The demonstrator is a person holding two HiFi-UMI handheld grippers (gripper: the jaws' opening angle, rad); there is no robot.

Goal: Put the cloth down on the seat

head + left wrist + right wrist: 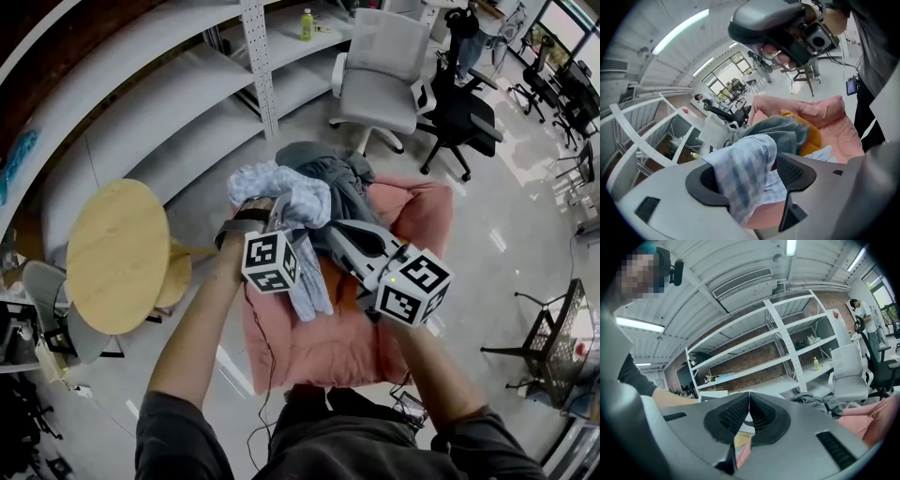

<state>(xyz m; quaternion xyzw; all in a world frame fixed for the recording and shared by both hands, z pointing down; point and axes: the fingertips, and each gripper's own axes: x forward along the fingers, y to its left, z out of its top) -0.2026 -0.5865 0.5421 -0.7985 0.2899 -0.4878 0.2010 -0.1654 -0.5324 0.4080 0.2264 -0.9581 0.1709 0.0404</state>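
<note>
1. Pink padding covers the seat (417, 214) below me in the head view. The pale blue checked cloth (286, 195) is bunched at the left tool (279, 214), over the seat's far left part. One end of it hangs down toward the seat's middle. I cannot tell whether that end touches the padding. A grey garment (342, 178) lies heaped against the seat's far edge, just behind the cloth. The right tool (336, 234) sits close beside the left one, over the seat's middle. A round wooden surface (117, 253) stands off the seat's left edge, and a white office chair (380, 70) stands well beyond the far edge.

2. Left gripper view: the jaws stand spread wide. The cloth lies between them, draped over the left jaw and hanging down through the gap, while the right pad does not press on it. Past the jaws the grey garment rests on the seat, with something orange (814, 137) just beside it on the padding.

3. Right gripper view: the jaws are pressed together tip to tip, with nothing between them. Beyond them I see a white shelving rack (787, 345) with a green bottle (816, 363) on one shelf. The grey garment and the pink seat edge show low on the right.
</note>
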